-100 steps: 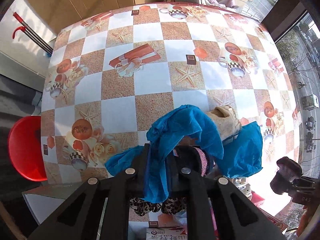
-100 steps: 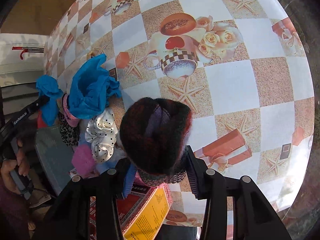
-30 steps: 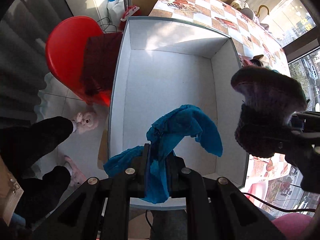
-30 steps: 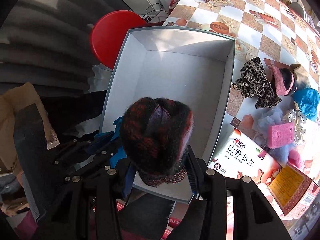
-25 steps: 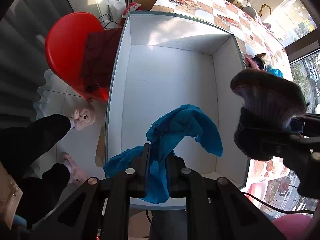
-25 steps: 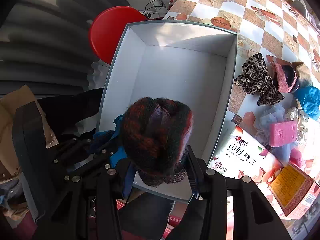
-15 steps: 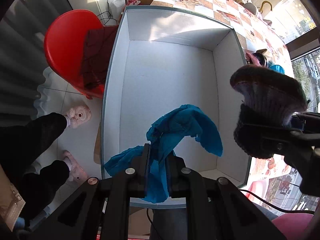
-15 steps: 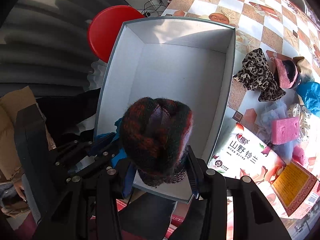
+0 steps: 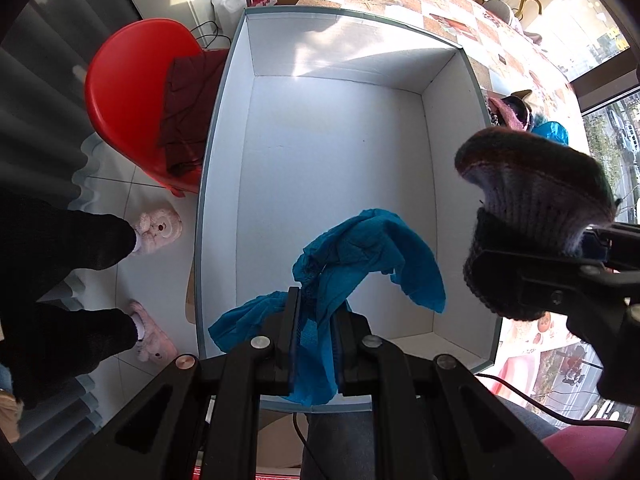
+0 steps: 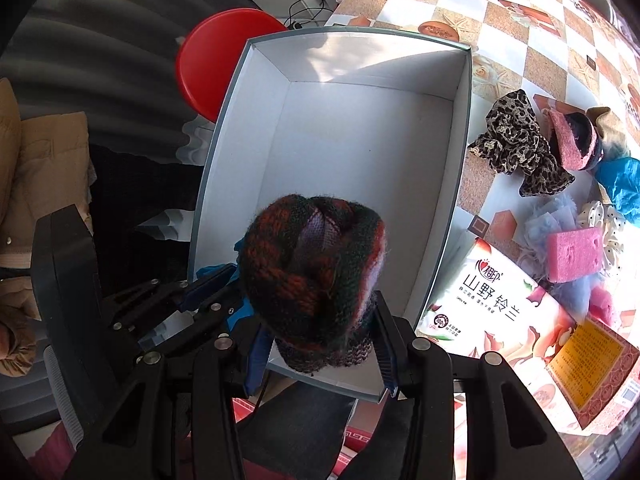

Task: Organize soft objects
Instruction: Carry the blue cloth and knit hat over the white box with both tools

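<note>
While both hands hang over the white box [image 9: 336,168], each carries a load. Left gripper [image 9: 316,312]: fingers clamped tight on a thin blue cloth [image 9: 368,256], pointing straight down over the box's near end. Right gripper [image 10: 320,336]: fingers closed around a dark knitted hat [image 10: 316,272], which bulges well above them, over the near right corner. Box interior bare.

Risks, as judged from here:
- Blue cloth trails over the near rim on its left side. On release, that tail could drape outside the wall and drag the rest out towards the floor.
- Light cloth may cling to the finger pads instead of falling.
- Hat sits close to the box's near wall; released there, it might catch the rim and tip out.
- Two grippers close together; they could knock one another while letting go.

Left on the table [image 10: 516,36] beside the box: leopard-print fabric [image 10: 516,148], pink sponge [image 10: 574,254], another blue piece [image 10: 620,184], a printed packet [image 10: 500,312].
</note>
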Action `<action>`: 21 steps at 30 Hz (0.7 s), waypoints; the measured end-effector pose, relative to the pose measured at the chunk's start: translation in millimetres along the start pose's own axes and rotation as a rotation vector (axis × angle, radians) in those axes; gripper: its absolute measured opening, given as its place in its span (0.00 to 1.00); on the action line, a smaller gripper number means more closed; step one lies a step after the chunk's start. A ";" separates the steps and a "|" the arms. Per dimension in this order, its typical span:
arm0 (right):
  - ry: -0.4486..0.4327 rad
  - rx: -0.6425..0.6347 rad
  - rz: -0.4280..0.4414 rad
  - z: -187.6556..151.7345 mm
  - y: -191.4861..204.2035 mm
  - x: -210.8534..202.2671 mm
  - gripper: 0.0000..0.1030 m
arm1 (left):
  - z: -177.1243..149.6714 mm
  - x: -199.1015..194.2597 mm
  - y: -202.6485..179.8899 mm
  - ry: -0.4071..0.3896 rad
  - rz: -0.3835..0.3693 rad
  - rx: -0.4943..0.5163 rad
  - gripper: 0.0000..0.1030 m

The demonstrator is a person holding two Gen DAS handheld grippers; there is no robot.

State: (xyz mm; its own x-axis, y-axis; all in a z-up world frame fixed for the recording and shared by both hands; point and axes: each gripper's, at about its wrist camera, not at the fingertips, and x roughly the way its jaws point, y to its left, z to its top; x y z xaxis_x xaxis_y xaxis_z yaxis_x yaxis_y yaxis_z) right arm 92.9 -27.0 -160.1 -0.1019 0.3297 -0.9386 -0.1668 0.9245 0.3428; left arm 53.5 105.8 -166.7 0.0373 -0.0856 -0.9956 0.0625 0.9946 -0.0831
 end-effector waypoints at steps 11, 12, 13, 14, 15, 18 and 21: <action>-0.007 0.005 0.001 -1.5 -1.6 0.4 0.45 | 0.1 0.5 -1.3 -0.002 0.007 0.010 0.14; -0.006 0.004 0.001 -1.5 -1.7 0.5 0.45 | 0.1 0.6 -1.4 -0.002 0.007 0.010 0.14; -0.006 0.004 0.001 -1.5 -1.7 0.2 0.45 | 0.2 0.6 -1.4 -0.002 0.006 0.009 0.14; -0.007 0.004 0.001 -1.5 -1.7 0.2 0.45 | 0.1 0.7 -1.5 0.000 0.007 0.010 0.14; -0.007 0.004 0.002 -1.4 -1.8 0.0 0.45 | 0.1 0.6 -1.6 0.000 0.008 0.010 0.14; -0.007 0.004 0.002 -1.4 -1.9 0.0 0.45 | -0.2 0.9 -2.9 0.000 0.011 0.013 0.14; -0.006 0.003 0.002 -1.2 -2.0 0.3 0.45 | -0.5 1.0 -3.5 0.000 0.011 0.010 0.14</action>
State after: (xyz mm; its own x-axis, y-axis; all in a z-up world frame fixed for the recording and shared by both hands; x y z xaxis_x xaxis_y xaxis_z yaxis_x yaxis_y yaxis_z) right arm 92.0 -29.0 -161.0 -0.0959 0.3323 -0.9383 -0.1640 0.9244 0.3442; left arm 52.7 102.2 -167.4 0.0383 -0.0748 -0.9965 0.0722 0.9948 -0.0719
